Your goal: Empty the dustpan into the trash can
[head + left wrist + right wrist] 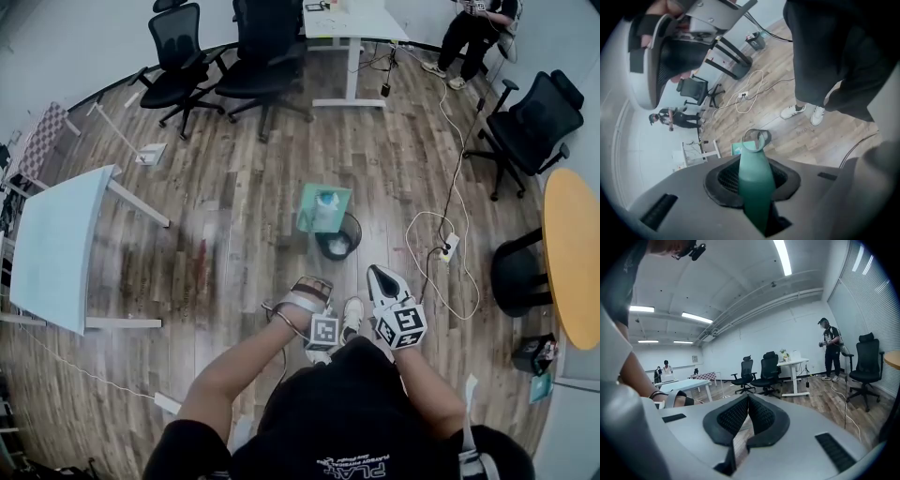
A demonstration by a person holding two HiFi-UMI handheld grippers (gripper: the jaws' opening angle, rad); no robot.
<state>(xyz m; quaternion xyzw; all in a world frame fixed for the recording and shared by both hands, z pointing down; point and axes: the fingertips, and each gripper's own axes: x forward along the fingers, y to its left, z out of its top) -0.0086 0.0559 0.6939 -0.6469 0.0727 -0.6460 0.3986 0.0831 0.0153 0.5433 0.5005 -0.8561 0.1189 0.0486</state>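
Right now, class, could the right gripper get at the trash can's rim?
Probably yes: bare floor lies between the right gripper and trash can; the dustpan covers only its far side. The gripper's shut jaws must open.

Closed right tongs [748, 396] face office chairs [768, 369]

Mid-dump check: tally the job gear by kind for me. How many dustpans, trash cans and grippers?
dustpan: 1 (teal, handle clamped in the left gripper)
trash can: 1 (black, under the dustpan)
grippers: 2, left gripper and right gripper
Total: 4
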